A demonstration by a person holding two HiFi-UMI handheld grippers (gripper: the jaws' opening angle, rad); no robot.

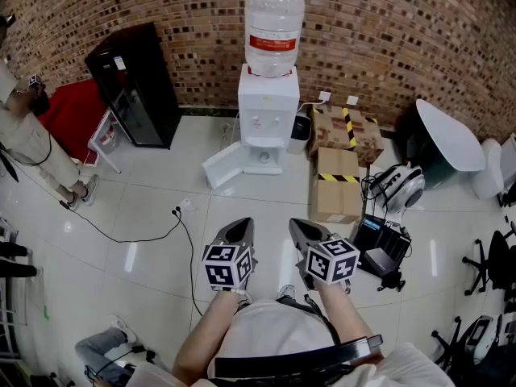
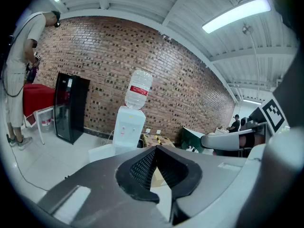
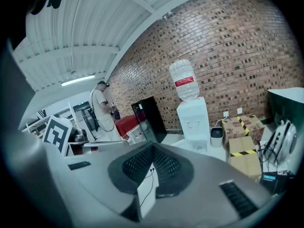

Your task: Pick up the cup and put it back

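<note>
Both grippers sit low-centre in the head view, side by side and apart, pointing up-frame and tilted down twd the floor (image 1: 161,208). Left gripper (image 1: 240,225): jaws pressed together, tips meeting, nothing btwn them. Its own view shows the same, w/ only a sliver of floor and box seen thru the hollow behind the tips. Right gripper (image 1: 300,226): jaws also together at the tips and empty. In its own view only pale floor and a bit of black cable show thru the hollow.

Cup: can't make it out in any view.

Top-centre of the head view: white water dispenser (image 1: 267,119) against the brick wall (image 1: 403,39), w/ a clear bottle (image 1: 274,21) w/ a red label upside-down on top. Its lower door (image 1: 222,166) hangs open to the left. A small grey bin (image 1: 300,132) stands just beside the dispenser on the right.

Right of that are cardboard boxes (image 1: 337,185), some w/ yellow-black tape, running from the wall down twd centre. Further right, a white round tabletop (image 1: 448,135) is tipped up, w/ dark gear on the floor below it.

Upper left: tall black cabinet (image 1: 137,83) at the wall, w/ a red-covered table (image 1: 72,111) beside it. A person (image 1: 32,147) in light clothes stands at the left edge. A black cable (image 1: 145,234) runs from near that person's feet across the tiles twd the centre.
</note>
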